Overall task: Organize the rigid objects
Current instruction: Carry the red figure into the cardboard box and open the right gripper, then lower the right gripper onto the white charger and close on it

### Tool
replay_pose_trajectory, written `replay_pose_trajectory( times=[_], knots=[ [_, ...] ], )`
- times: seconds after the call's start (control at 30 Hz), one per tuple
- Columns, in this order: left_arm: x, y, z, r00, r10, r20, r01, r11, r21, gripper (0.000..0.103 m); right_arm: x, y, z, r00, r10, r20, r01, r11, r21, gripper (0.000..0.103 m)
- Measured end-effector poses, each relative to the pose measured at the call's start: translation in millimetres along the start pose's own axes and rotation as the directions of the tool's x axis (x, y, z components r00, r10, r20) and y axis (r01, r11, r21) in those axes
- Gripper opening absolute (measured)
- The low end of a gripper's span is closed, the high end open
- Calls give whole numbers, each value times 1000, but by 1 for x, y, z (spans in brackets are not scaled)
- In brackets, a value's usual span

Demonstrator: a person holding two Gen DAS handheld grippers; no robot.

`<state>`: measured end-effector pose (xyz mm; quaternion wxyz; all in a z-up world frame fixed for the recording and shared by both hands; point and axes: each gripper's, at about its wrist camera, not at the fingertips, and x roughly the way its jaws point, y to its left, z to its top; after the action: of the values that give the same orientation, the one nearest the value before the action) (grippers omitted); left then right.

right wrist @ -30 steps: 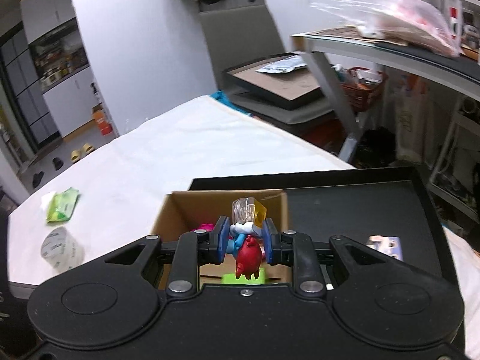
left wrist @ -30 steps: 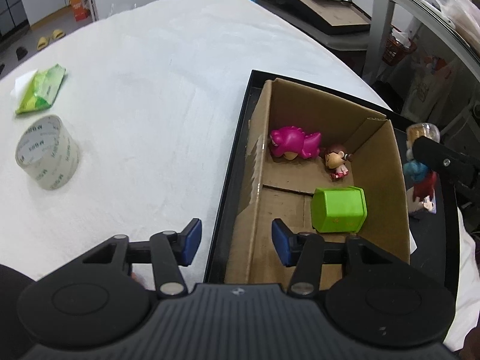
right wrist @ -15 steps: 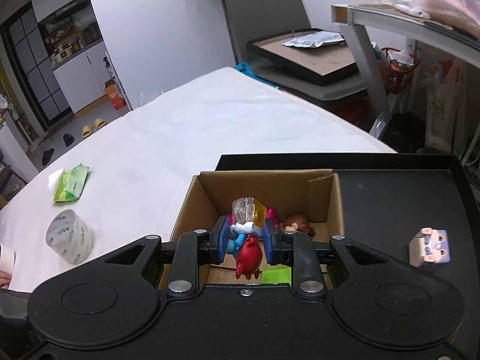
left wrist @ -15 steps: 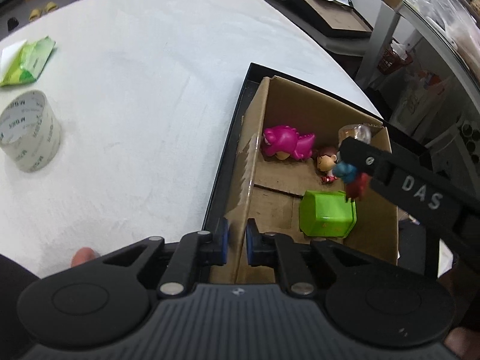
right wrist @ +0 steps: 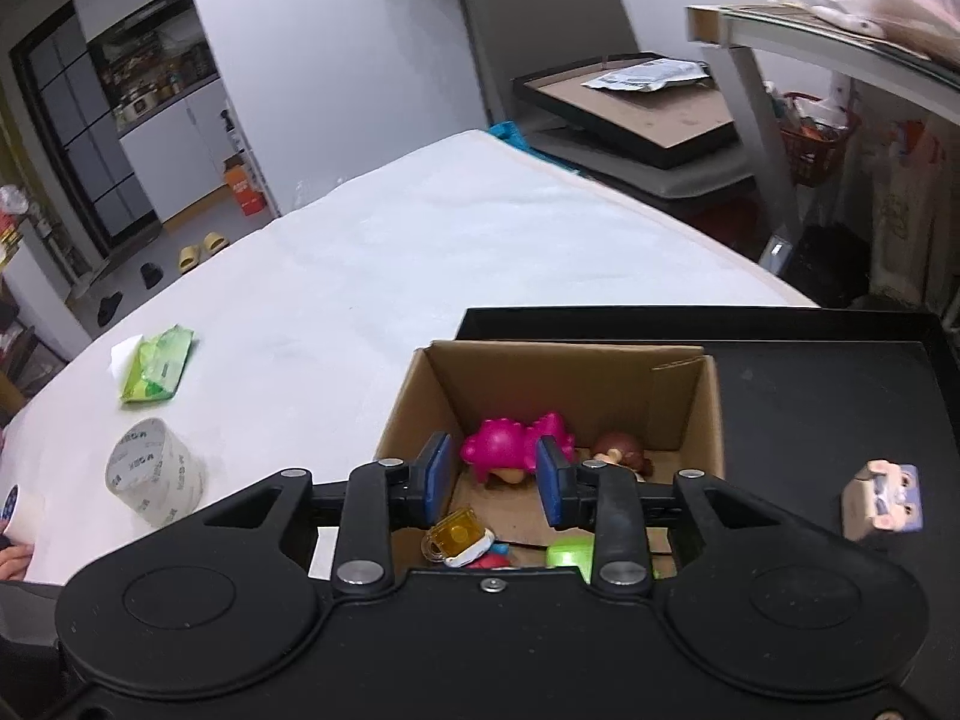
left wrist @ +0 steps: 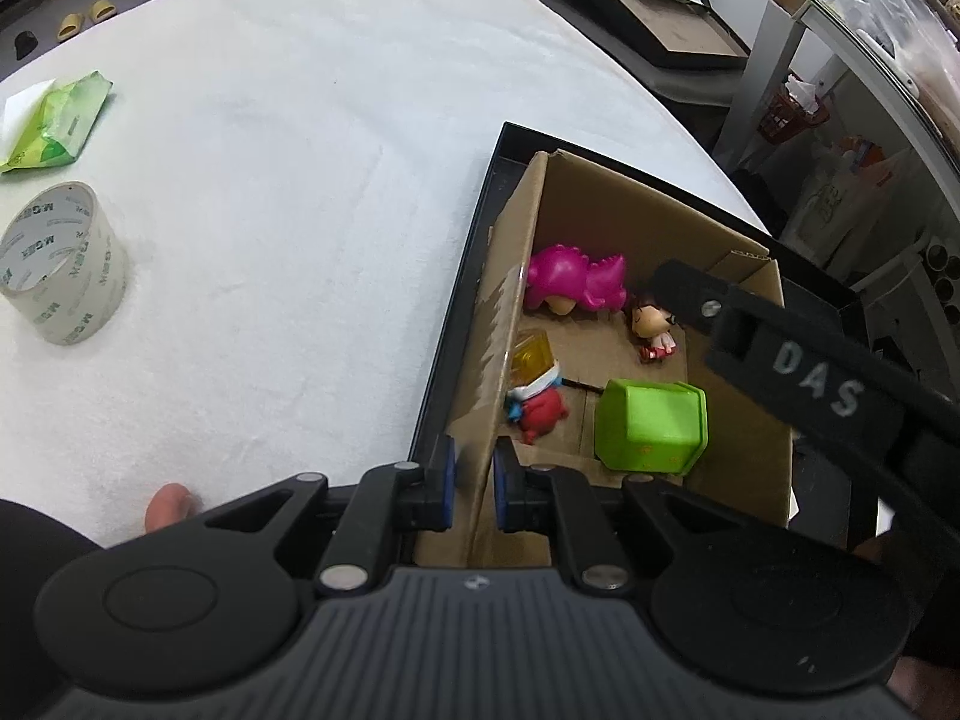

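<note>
The left gripper (left wrist: 474,492) is closed onto the near left wall of the cardboard box (left wrist: 744,324), one blue pad outside the wall and the other inside, pinching the cardboard between them. The box sits in a black tray (left wrist: 456,324) on the white-covered worktop (left wrist: 288,180).

The right gripper (right wrist: 495,480) hangs over the box with its pads spread wide and nothing between them. Just below and ahead of it, on the box floor, lies the red-and-blue figurine with a yellow transparent block (right wrist: 459,537), tipped on its side against the left wall, a little ahead of the left gripper (left wrist: 534,396). Right of the figurine lies a green cube-shaped toy (left wrist: 651,426), partly hidden behind the right gripper's finger in the right wrist view (right wrist: 567,555). Farther ahead, at the far end of the box, lie a magenta dinosaur toy (right wrist: 510,444) and a small brown-haired doll (right wrist: 618,450).

To the right of the right gripper, on the tray outside the box, stands a small pale block toy with a face (right wrist: 882,498). Well to the left of both grippers, on the worktop, are a roll of clear tape (left wrist: 60,264) and a green packet (left wrist: 60,120).
</note>
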<state>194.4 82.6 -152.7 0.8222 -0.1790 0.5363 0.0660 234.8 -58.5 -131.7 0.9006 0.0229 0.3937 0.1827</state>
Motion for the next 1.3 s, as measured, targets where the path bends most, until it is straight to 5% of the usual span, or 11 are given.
replay_pose_trajectory(
  times=[0.13, 0.3, 0.37, 0.6, 0.97, 1.3],
  knots=[
    [-5, -3, 2, 1000, 16, -1, -16, 1000, 3, 12, -14, -5, 2, 999, -35, 36, 34, 999, 30, 49],
    [-16, -12, 1, 998, 50, 23, -52, 997, 56, 15, -30, -16, -1, 994, -92, 56, 87, 992, 89, 56],
    [-19, -15, 0, 997, 62, 36, -64, 995, 74, 15, -33, -19, -2, 988, -143, 55, 137, 985, 107, 71],
    [-23, -25, -7, 996, 89, 17, -90, 989, 120, 20, -53, -37, -9, 979, -189, 71, 177, 973, 148, 75],
    [-25, -39, -11, 985, 168, 46, -173, 974, 149, 42, -65, -57, -23, 972, -229, 58, 222, 969, 108, 87],
    [-19, -57, -11, 967, 244, 67, -252, 954, 162, 56, -57, -96, -31, 969, -245, -24, 246, 961, 125, 87]
  ],
)
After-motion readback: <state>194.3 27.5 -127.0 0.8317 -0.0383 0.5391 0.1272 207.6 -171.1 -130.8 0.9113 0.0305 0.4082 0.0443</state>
